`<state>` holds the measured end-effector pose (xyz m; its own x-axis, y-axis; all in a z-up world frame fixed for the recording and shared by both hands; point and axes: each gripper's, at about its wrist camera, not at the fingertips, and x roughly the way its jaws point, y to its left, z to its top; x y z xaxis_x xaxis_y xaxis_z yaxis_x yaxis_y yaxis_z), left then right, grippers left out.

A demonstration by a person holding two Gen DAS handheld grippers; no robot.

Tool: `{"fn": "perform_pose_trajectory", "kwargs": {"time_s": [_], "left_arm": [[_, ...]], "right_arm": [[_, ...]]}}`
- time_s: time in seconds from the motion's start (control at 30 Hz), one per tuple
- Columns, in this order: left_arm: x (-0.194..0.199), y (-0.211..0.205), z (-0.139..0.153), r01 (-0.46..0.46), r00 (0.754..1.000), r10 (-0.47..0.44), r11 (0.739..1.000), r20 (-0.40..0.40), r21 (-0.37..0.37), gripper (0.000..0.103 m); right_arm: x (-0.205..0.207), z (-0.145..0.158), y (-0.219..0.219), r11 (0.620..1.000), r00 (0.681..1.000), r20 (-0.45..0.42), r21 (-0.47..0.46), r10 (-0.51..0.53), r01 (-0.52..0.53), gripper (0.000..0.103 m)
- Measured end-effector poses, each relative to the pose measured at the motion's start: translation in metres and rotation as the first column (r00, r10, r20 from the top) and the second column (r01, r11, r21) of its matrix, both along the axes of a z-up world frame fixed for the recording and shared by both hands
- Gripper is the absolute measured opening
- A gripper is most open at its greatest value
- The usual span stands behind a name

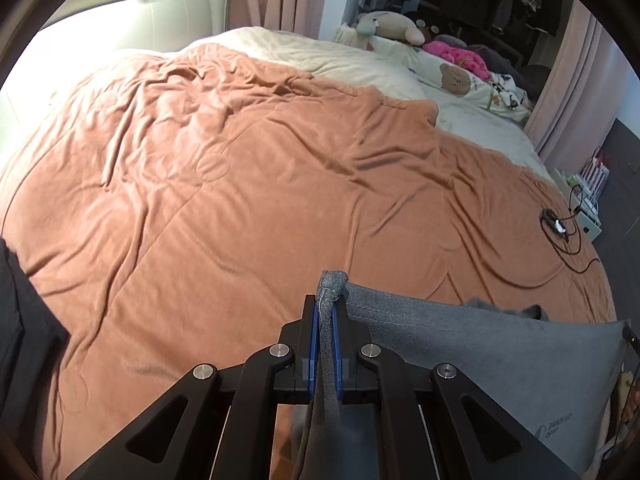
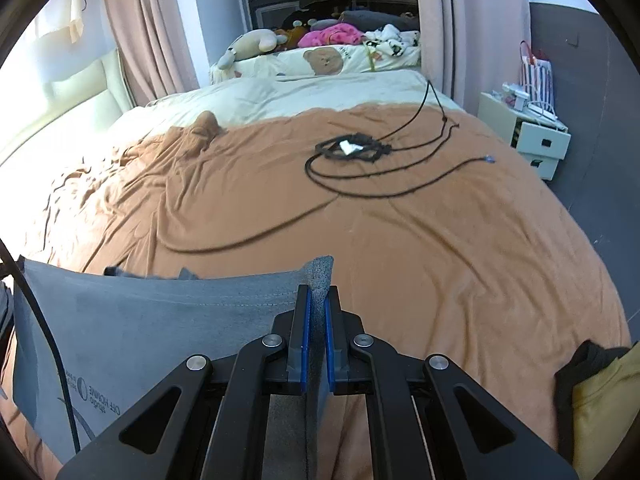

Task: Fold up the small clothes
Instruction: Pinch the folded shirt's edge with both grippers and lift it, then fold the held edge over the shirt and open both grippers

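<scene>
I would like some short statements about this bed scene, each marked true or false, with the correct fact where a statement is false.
1. Both grippers are shut on the grey garment. True: the left gripper and the right gripper each pinch one corner.
2. The garment lies flat on the orange blanket. False: it is stretched between the two grippers.
3. A black cable lies on the blanket. True.
4. The blanket is blue. False: it is orange.
5. The garment bears printed lettering. True.
</scene>
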<state>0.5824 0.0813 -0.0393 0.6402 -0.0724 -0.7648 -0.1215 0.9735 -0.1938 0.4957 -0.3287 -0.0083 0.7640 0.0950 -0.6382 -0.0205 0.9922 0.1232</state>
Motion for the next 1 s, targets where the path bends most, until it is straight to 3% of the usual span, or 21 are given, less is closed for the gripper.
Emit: {"fn": "perform_pose_trajectory", "kwargs": {"time_s": [0.33,0.6,0.93,1.0], "left_arm": [[0.053,-0.001,-0.028,-0.002,0.998,0.003,1.000,-0.061,0.030,0.006],[0.092,-0.003,-0.070,0.003,0.992,0.003,0.999,-0.126,0.046,0.006],[0.114,-0.006,-0.113,0.014,0.979,0.002,0.997,-0.203,0.077,0.007],[0.116,-0.008,-0.120,0.031,0.973,-0.014,0.997,-0.231,0.069,0.009]], "right_arm": [[0.059,-0.012,0.004,0.999,0.998,-0.055,-0.035,-0.013,0.012,0.003],[0.107,-0.046,0.009,0.998,0.988,-0.149,-0.063,-0.027,0.018,0.003],[0.142,-0.080,0.014,0.992,0.972,-0.223,-0.115,-0.076,0.051,0.003],[0.151,-0.089,0.016,0.992,0.959,-0.274,-0.116,-0.071,0.040,0.003]]}}
